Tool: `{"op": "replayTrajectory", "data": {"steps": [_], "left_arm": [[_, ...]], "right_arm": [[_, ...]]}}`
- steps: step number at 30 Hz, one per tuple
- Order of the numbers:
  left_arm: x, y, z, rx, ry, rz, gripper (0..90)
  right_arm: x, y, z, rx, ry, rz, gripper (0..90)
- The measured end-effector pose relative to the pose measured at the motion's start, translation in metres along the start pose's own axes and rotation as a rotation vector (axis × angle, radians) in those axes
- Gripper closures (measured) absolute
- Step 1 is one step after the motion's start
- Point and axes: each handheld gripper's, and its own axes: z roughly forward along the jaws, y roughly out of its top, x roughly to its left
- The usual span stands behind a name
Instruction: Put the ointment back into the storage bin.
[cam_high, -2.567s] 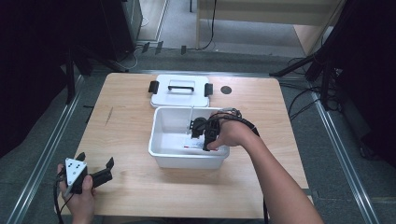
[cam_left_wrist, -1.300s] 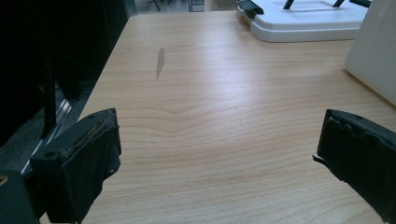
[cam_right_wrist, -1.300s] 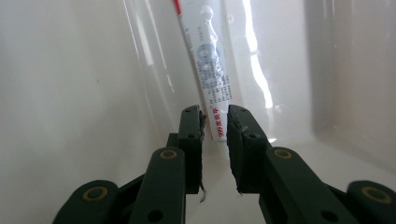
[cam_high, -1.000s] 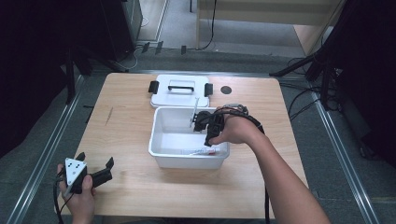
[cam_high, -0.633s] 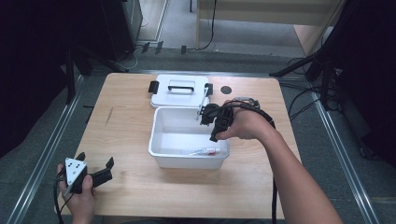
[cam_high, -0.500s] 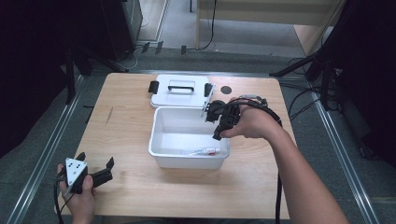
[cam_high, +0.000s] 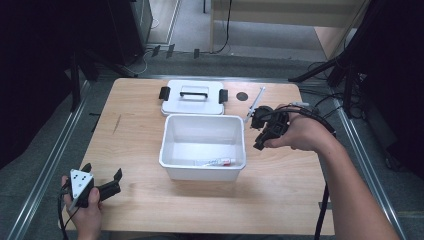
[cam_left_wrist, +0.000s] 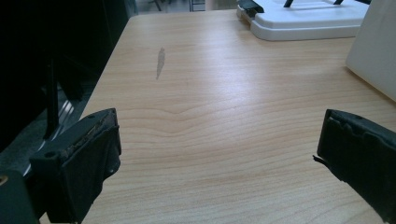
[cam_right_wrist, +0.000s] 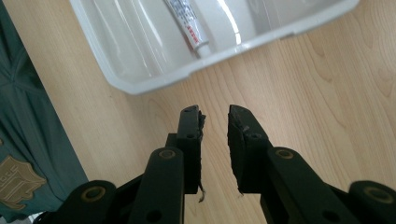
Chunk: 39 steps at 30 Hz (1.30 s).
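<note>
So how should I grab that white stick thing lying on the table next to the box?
Grip the white stick around its middle, coming straight down from above. It is thin and lies flat on the table, slanting away from the bin, so set the jaws across its width. The right gripper is closest.

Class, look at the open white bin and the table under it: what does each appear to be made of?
Bin: probably glossy moulded plastic, given its thin rounded rim and bright reflections in the right gripper view. Table: light wood or wood-look laminate, matte, with visible grain lines.
</note>
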Motion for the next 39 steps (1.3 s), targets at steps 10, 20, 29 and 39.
{"op": "replayTrajectory", "data": {"steps": [10, 20, 29, 39], "left_arm": [[0.000, 0.000, 0.000, -0.005, 0.001, 0.000, 0.4], [-0.001, 0.000, 0.000, -0.003, 0.001, 0.003, 0.4], [-0.002, 0.000, -0.001, -0.003, 0.002, 0.004, 0.4], [-0.002, 0.000, -0.001, 0.001, 0.001, 0.008, 0.4]], "right_arm": [[-0.011, -0.039, 0.006, -0.011, 0.004, 0.076, 70.6], [-0.020, -0.080, 0.042, -0.090, 0.053, 0.306, 52.3], [-0.016, -0.114, 0.075, -0.219, -0.061, 0.403, 30.0], [-0.003, -0.145, 0.104, -0.395, -0.171, 0.496, 10.8]]}}
